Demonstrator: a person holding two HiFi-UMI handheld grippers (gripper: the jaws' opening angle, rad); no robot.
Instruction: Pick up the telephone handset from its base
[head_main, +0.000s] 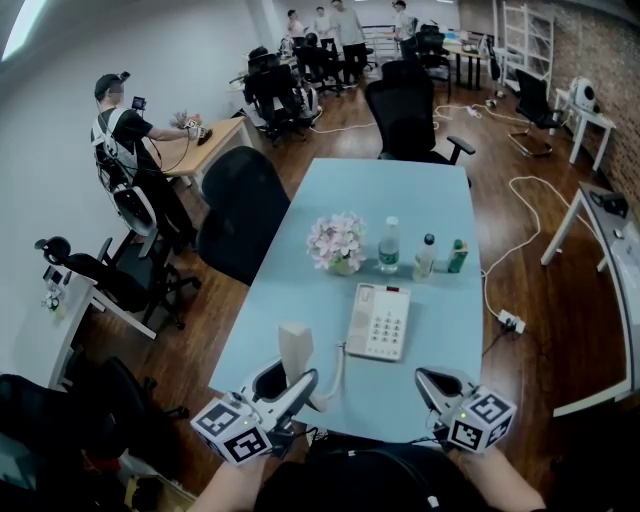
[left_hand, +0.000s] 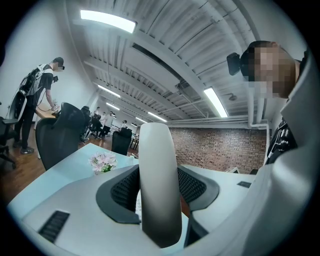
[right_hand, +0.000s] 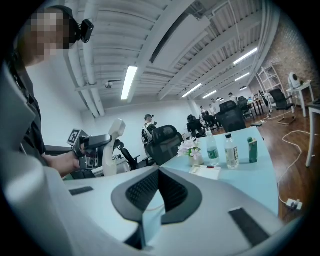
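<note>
My left gripper (head_main: 288, 381) is shut on the cream telephone handset (head_main: 296, 350) and holds it upright above the light blue table (head_main: 420, 200), left of the base. In the left gripper view the handset (left_hand: 159, 185) stands between the two dark pads. A coiled cord (head_main: 338, 368) runs from the handset toward the cream telephone base (head_main: 378, 322), which lies flat with its keypad showing and an empty cradle. My right gripper (head_main: 440, 384) hovers at the table's near edge, right of the base, shut with nothing in it. The right gripper view shows the handset (right_hand: 113, 145) in the left gripper (right_hand: 92, 145).
Beyond the base stand a vase of pink flowers (head_main: 337, 243), two clear bottles (head_main: 389, 245) (head_main: 426, 256) and a small green bottle (head_main: 458, 256). Black office chairs sit at the table's left side (head_main: 243, 215) and far end (head_main: 408, 115). Several people stand about the room. A power strip (head_main: 511, 322) lies on the floor at right.
</note>
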